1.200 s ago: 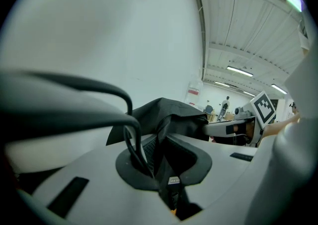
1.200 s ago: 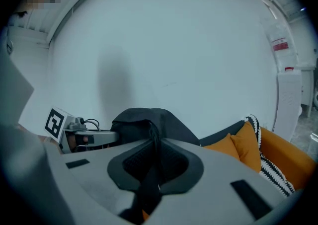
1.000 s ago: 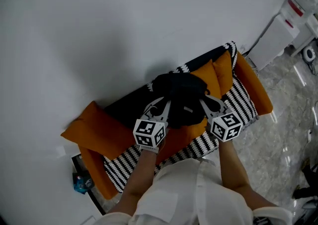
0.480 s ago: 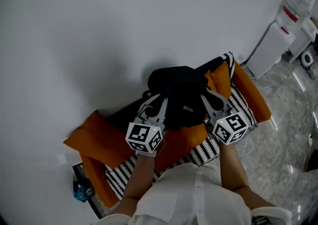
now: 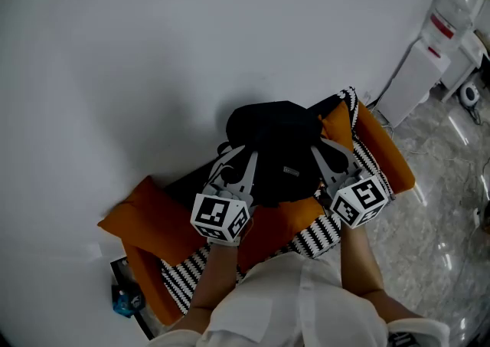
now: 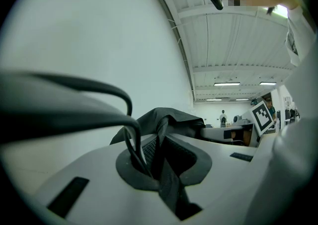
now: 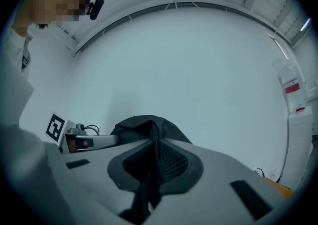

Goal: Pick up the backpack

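Observation:
A black backpack (image 5: 277,145) hangs in the air above an orange sofa (image 5: 161,219), in front of the white wall. My left gripper (image 5: 246,155) is shut on its left side; in the left gripper view a black strap (image 6: 161,162) is pinched between the jaws, with the bag's fabric (image 6: 166,118) rising behind. My right gripper (image 5: 320,155) is shut on the right side. In the right gripper view the black fabric (image 7: 149,128) is clamped between the pads (image 7: 171,162), and the left gripper's marker cube (image 7: 55,127) shows beyond it.
The sofa has a black and white zigzag throw (image 5: 318,234) and orange cushions (image 5: 337,119). A white appliance (image 5: 413,77) stands on the marble floor (image 5: 436,230) to the right. A dark tray with a blue object (image 5: 124,299) lies at the sofa's left end.
Both grippers have risen together with the backpack, which now hangs higher above the sofa seat. The jaws have stayed shut on it.

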Available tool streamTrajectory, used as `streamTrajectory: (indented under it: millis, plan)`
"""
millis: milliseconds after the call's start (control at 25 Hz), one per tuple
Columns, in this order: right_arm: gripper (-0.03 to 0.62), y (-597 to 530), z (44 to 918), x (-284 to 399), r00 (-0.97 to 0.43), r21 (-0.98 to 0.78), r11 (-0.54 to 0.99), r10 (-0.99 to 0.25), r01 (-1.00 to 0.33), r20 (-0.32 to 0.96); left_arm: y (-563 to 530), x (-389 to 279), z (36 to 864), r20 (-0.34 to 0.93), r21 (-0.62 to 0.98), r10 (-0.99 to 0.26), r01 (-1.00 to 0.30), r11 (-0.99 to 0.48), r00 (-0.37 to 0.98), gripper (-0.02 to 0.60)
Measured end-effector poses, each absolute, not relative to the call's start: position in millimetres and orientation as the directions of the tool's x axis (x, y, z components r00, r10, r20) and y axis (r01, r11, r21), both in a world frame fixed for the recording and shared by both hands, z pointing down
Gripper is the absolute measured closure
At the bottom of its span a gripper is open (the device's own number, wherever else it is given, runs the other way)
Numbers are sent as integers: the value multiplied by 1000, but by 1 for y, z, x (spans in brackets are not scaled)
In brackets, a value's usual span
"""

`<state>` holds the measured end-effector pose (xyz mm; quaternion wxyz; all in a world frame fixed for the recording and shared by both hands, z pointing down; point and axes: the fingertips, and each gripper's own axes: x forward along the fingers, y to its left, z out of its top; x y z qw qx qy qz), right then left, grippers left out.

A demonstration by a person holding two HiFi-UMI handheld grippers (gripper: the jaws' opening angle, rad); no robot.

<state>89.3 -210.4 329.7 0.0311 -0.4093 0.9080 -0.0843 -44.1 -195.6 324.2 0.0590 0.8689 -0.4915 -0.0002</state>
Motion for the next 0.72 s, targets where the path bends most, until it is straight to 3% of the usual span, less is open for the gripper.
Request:
streamTrajectory:
  millis: [720]
  plan:
    - [554,-196,316,90,-668,-141,661,-745,-737,-4,-181,-42,313,30,103,-846,-844,-526,532,529]
